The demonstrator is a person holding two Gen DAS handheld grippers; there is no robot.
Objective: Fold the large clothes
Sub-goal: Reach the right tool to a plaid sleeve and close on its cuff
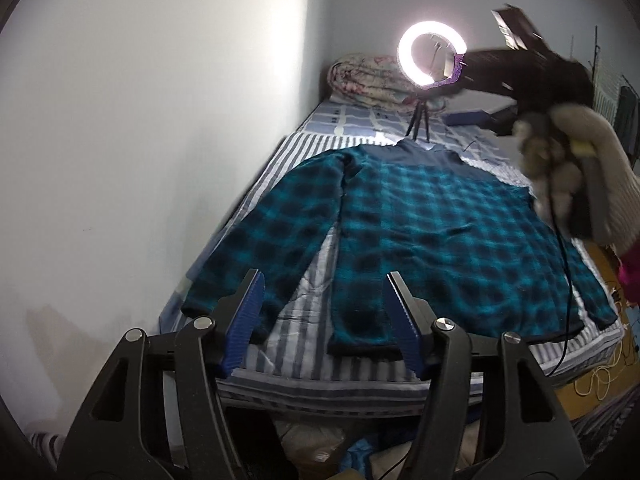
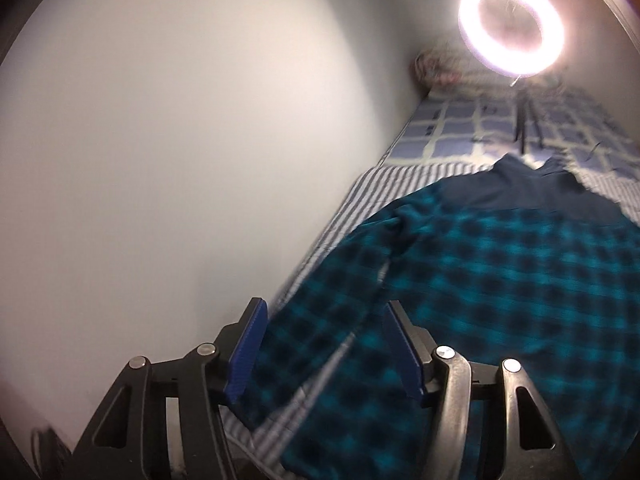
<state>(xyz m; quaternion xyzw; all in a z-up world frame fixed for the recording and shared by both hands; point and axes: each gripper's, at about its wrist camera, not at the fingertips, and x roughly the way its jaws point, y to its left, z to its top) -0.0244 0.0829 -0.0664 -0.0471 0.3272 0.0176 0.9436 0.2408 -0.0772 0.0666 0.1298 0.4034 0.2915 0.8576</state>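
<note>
A large teal and black plaid shirt (image 1: 432, 232) with a dark navy yoke lies spread flat, back up, on a striped bed (image 1: 304, 384). Its left sleeve (image 1: 256, 240) runs down toward the near edge. My left gripper (image 1: 322, 280) is open and empty, held above the near edge by the sleeve cuff and hem. The right gripper (image 1: 516, 44) shows in the left wrist view, held in a gloved hand over the shirt's right shoulder, blurred. In the right wrist view my right gripper (image 2: 324, 308) is open and empty above the left sleeve (image 2: 320, 320) of the shirt (image 2: 520, 280).
A white wall (image 1: 140, 140) runs along the bed's left side. A lit ring light on a small tripod (image 1: 430, 56) stands beyond the collar, with a rolled quilt (image 1: 368, 78) behind it. A black cable (image 1: 564, 280) crosses the shirt's right side. Cords lie on the floor at right.
</note>
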